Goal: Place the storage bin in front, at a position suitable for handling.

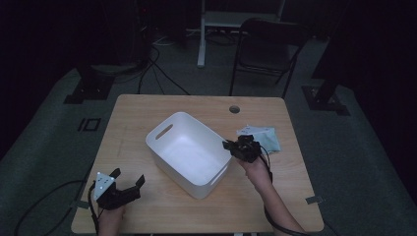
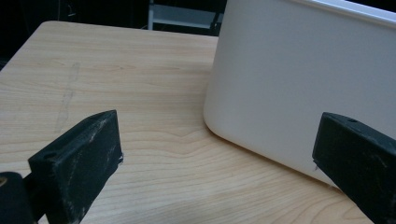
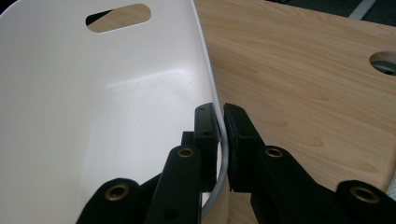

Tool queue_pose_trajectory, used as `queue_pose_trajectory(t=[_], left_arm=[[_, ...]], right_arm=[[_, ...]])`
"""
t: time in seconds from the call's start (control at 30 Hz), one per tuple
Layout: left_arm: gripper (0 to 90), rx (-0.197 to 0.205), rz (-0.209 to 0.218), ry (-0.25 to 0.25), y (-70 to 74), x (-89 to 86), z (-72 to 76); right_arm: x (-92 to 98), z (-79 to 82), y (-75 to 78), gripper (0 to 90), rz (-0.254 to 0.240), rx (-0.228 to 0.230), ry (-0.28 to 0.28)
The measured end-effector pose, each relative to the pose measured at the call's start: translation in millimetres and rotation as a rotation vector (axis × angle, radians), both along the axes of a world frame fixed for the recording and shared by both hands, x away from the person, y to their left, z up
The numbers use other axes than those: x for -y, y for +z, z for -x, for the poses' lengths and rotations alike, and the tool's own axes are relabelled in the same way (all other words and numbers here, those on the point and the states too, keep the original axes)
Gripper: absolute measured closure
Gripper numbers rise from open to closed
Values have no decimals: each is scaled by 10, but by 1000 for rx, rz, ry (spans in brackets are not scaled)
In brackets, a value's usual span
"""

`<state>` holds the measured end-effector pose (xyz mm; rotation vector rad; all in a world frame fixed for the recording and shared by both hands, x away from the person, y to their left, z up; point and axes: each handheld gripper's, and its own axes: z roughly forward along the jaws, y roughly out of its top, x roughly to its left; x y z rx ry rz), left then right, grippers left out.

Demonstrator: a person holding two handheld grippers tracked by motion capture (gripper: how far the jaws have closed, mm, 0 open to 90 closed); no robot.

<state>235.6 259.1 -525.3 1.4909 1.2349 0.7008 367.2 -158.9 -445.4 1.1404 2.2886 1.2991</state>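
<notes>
A white plastic bin [image 1: 189, 153] with slot handles sits in the middle of the wooden table [image 1: 137, 110]. My right gripper [image 1: 230, 146] is shut on the bin's right wall, one jaw inside and one outside; in the right gripper view [image 3: 220, 121] the thin rim [image 3: 205, 56] runs between the pads. Near the table's front left corner my left gripper [image 1: 129, 178] rests open, pointing toward the bin. In the left gripper view [image 2: 217, 144] nothing lies between the wide jaws, and the bin's outer wall [image 2: 299, 79] stands close ahead.
A pale blue-white cloth or packet [image 1: 263, 137] lies on the table just behind my right gripper. A round cable hole [image 1: 234, 109] is near the table's far edge. A dark folding chair [image 1: 268, 49] stands beyond the table.
</notes>
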Motion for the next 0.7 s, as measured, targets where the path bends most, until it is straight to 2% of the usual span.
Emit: queue_pose_trajectory(t=[0.13, 0.27, 0.43, 0.63, 0.7], left_arm=[[15, 6, -4, -2, 16, -16, -4], [15, 3, 17, 0, 22, -50, -11], [15, -3, 19, -10, 51, -56, -11], [15, -5, 44, -64, 171, -46, -13], [15, 7, 48, -89, 240, -38, -5]], right_arm=[[51, 59, -4, 844, -7, -3, 10], [103, 120, -5, 844, -7, -6, 20], [152, 201, -7, 844, -2, -3, 30], [203, 271, -8, 843, -4, -9, 44], [199, 277, -6, 840, 0, -5, 41]])
